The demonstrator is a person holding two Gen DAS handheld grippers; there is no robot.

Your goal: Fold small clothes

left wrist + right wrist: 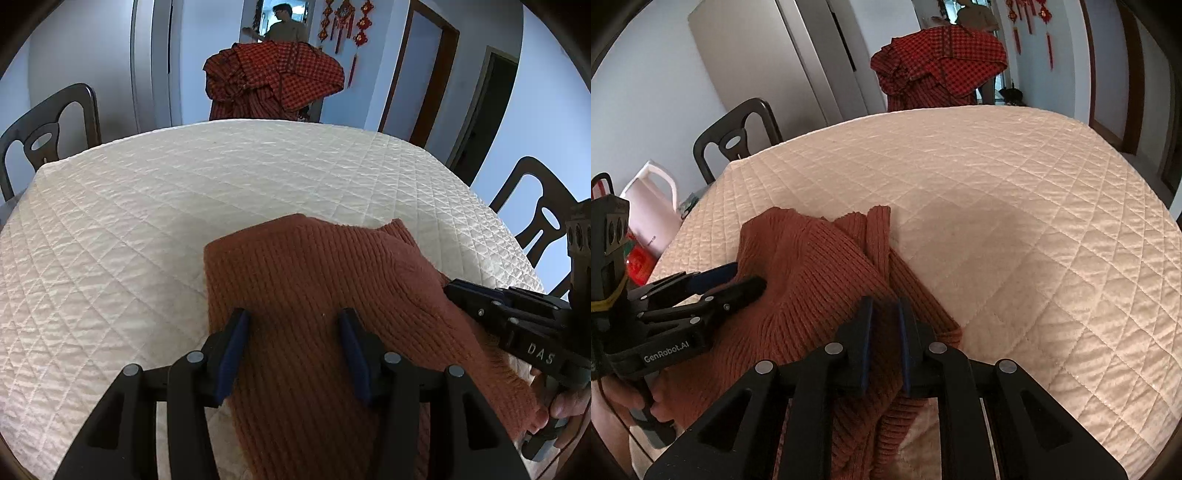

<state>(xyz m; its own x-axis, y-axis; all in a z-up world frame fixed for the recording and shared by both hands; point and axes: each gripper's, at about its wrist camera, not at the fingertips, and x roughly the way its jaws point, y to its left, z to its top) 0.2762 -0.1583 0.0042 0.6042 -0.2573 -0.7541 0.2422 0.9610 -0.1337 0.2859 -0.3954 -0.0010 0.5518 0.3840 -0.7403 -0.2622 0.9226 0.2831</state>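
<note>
A rust-red ribbed knit garment (314, 266) (812, 266) lies partly folded on the near part of the quilted cream table cover (147, 221) (1034, 221), with its lower part hanging over the near edge. My left gripper (293, 315) (750, 275) hovers at the garment's left side, open. Its blue pads stand wide apart, and flat cloth lies between and under them. My right gripper (885, 302) (448, 286) is at the garment's right edge. Its pads stand close together on a raised fold of the knit. A hand holds each gripper's handle.
A red checked cloth (273, 77) (942, 62) drapes over something behind the table's far edge, and a person (284, 26) stands in the doorway beyond. Dark chairs (48, 136) (543, 214) (738, 133) flank the table. A pink container (652, 214) stands at the left.
</note>
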